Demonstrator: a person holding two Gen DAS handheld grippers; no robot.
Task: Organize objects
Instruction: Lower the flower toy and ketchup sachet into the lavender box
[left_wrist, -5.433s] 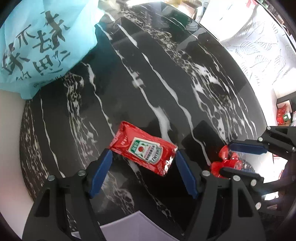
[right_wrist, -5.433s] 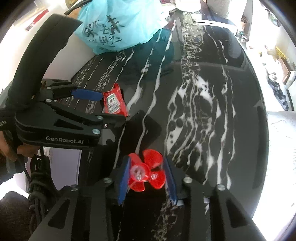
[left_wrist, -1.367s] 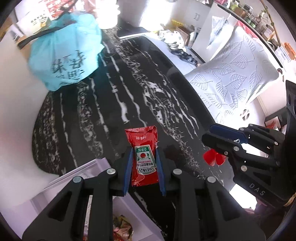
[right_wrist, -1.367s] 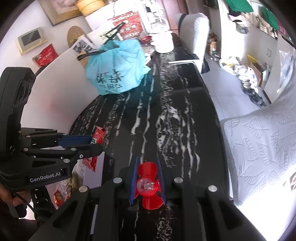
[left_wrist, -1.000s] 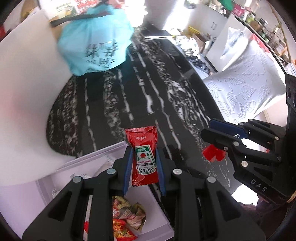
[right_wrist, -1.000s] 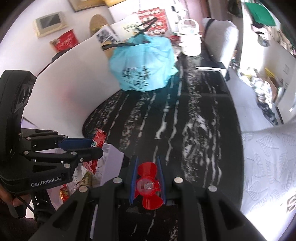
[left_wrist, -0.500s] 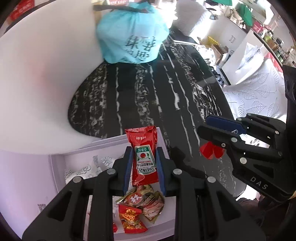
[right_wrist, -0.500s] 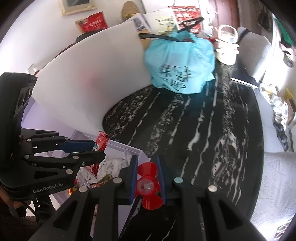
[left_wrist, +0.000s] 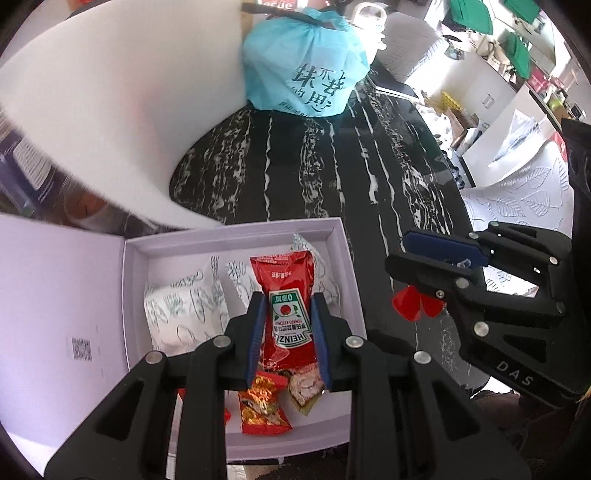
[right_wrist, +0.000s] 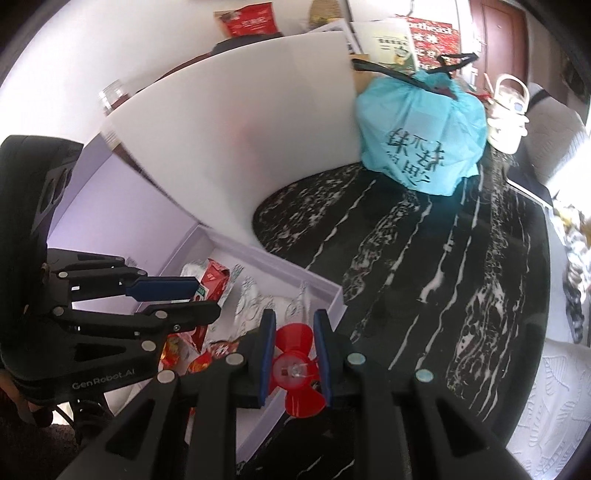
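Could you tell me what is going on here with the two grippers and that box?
A person is tidying small items into an open white box on a black marbled table. The left gripper is shut on a red ketchup packet and holds it over the box, which already contains snack wrappers and white patterned packets. The right gripper is shut on a small red propeller at the box's edge. Neither item has been released yet.

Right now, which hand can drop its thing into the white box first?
Probably the left. The left gripper holds the ketchup packet right above the inside of the white box. The right gripper, clamped on the red propeller, hangs by the box's near corner, partly over the black table.
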